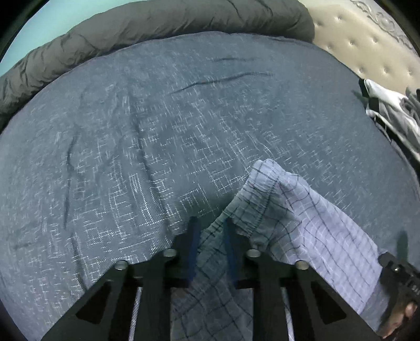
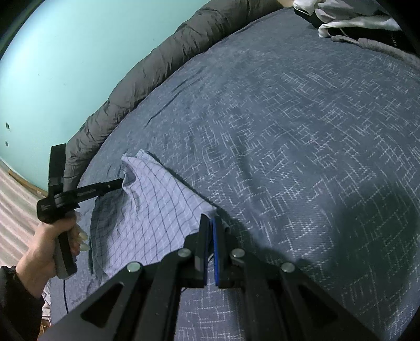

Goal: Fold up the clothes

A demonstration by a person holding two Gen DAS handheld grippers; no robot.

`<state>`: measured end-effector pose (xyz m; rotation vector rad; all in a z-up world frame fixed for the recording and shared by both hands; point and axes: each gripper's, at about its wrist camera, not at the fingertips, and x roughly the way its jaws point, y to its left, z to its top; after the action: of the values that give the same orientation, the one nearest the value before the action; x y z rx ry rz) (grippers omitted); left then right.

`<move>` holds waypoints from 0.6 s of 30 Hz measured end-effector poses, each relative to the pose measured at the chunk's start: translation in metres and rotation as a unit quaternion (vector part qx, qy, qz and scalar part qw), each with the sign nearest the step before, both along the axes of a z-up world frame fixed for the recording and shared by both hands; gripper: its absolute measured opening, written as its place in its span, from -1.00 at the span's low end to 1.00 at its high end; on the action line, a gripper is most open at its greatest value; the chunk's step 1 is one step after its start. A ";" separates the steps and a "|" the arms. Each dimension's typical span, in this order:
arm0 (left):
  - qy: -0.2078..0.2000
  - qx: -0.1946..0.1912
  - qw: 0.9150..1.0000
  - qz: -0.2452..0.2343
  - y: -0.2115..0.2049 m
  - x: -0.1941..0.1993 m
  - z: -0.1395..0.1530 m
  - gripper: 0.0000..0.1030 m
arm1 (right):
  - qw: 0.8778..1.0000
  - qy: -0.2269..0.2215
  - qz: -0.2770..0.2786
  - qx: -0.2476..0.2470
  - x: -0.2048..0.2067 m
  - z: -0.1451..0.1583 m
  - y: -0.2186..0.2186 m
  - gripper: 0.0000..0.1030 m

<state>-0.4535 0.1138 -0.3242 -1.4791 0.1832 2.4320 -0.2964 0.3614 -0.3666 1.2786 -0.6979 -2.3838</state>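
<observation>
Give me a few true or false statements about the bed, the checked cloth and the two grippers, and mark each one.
1. Both grippers pinch the checked cloth. True: the left gripper and the right gripper are each shut on an edge.
2. The cloth is plain red. False: pale blue with dark checks.
3. A grey duvet lies along the bed's far edge. True.
4. The wall is yellow. False: turquoise.
5. The blue bedspread holds only the checked cloth. False: other clothes lie in a pile at its far corner.
</observation>
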 end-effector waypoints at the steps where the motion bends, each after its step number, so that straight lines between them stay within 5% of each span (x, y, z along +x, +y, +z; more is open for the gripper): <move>1: 0.005 -0.006 1.000 0.004 0.001 -0.001 -0.001 -1.00 | 1.000 0.000 0.000 0.000 0.000 0.000 0.000 -0.95; 11: 0.046 0.036 0.998 0.016 0.002 0.003 0.032 -1.00 | 1.000 -0.002 -0.003 -0.007 0.002 0.000 0.003 -0.95; 18: 0.027 0.041 0.998 -0.028 0.035 -0.005 0.023 -0.99 | 1.000 -0.002 -0.005 -0.011 0.002 0.000 0.003 -0.95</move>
<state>-0.4587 0.1485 -0.3016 -1.3569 0.1320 2.4071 -0.2941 0.3648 -0.3668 1.2746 -0.7314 -2.3766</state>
